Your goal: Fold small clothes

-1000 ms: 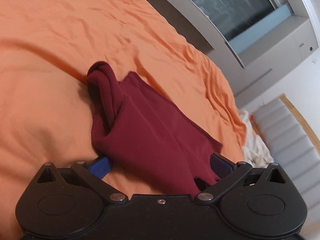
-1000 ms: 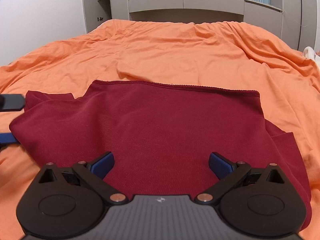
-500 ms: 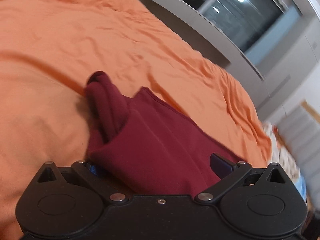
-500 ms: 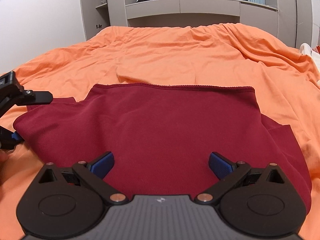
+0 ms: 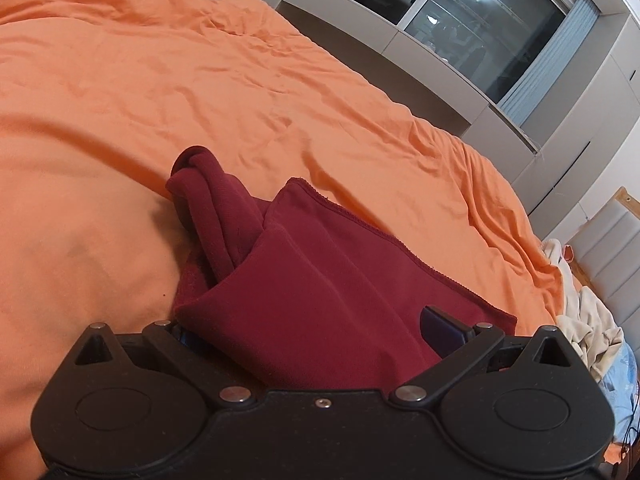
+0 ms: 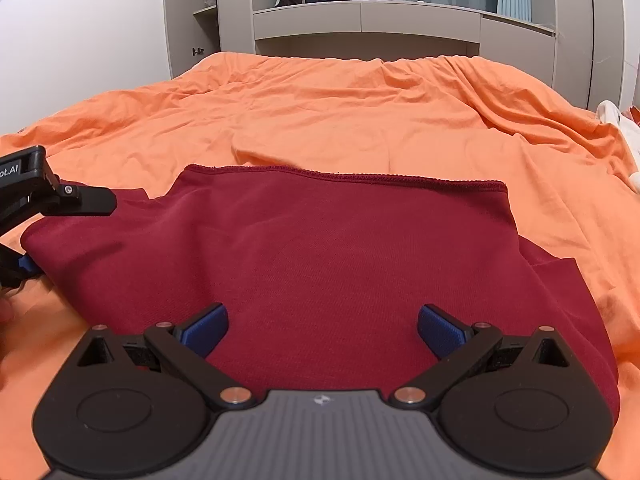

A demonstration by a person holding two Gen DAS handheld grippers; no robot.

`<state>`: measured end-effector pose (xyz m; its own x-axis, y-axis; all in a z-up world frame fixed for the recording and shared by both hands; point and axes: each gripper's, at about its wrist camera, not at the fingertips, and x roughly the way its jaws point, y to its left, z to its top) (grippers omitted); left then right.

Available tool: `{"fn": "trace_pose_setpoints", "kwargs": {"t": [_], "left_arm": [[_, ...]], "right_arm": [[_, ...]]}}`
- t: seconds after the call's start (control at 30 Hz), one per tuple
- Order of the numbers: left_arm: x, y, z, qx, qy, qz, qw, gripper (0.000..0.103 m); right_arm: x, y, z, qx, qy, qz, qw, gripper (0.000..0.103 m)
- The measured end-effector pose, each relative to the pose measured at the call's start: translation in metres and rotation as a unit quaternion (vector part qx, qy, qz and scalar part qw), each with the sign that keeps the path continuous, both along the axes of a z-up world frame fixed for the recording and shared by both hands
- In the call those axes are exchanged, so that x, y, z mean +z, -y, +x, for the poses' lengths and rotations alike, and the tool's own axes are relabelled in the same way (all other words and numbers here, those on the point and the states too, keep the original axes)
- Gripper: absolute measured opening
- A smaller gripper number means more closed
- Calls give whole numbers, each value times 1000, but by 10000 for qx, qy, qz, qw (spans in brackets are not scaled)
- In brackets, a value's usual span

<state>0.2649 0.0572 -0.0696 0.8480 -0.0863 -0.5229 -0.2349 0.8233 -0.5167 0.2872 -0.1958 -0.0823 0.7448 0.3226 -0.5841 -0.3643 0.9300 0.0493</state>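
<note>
A dark red garment (image 6: pixel 320 264) lies folded on the orange bedsheet (image 6: pixel 360 120). In the left wrist view the garment (image 5: pixel 320 292) has a bunched sleeve end (image 5: pixel 200 188) sticking out at its far left. My left gripper (image 5: pixel 312 332) is open, its jaws wide apart around the garment's left edge; cloth covers the left finger. It shows at the left edge of the right wrist view (image 6: pixel 36 216). My right gripper (image 6: pixel 322 328) is open, its blue pads (image 6: pixel 440 330) over the garment's near edge.
The orange bedsheet (image 5: pixel 200 80) spreads wide beyond the garment. Cream and pale blue cloth (image 5: pixel 592 328) is piled at the bed's right side. Grey cabinets and a window (image 6: pixel 400 20) stand behind the bed.
The left gripper has pushed further in over the garment's left edge and tilted; cloth now covers its left pad. The right gripper has stayed open and drawn back slightly.
</note>
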Motion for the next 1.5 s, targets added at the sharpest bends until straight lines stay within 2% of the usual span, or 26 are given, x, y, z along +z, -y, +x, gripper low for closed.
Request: {"fn": "trace_pose_setpoints", "kwargs": {"t": [0.23,0.4,0.5,0.6,0.67,0.77,0.83,0.87,1.0,1.1,1.23,1.4,1.5], "left_arm": [[1,0,2,127,40,-42,9999,102],[1,-3,5,528,104,-134,9985,100],[2,-3,8,788,25,-49,9969,90],[3,-4,8,1035,19,-4,9946,73],[4,-6,8,1162,51,-16,9932,53],[7,-7,8,1256,94,15,9920,36],[12,-2,10,1193,171,172,9926,29],[16,2,12,1108,221,317,9931,25],[39,27,22,574,537,920,9927,19],[58,57,33,-75,722,1473,9864,19],[81,107,46,-989,954,2059,9689,19],[96,165,51,-2090,1103,2137,9479,19],[91,202,48,-2722,1026,2213,9308,19]], "right_arm": [[2,0,-1,-4,26,-52,10000,103],[14,8,-4,66,-22,158,9999,103],[27,18,-4,76,87,199,9997,103],[42,31,-2,-102,357,125,9992,103],[51,42,2,-252,439,68,9987,103],[62,61,11,-494,462,67,9977,103],[70,77,16,-676,492,162,9964,103],[75,87,18,-788,521,226,9953,103],[87,128,24,-1186,597,527,9897,103],[92,156,27,-1492,602,723,9843,103],[93,187,30,-1837,584,878,9773,103],[95,221,28,-2180,589,1063,9684,103],[94,234,28,-2310,543,1199,9640,103]]}}
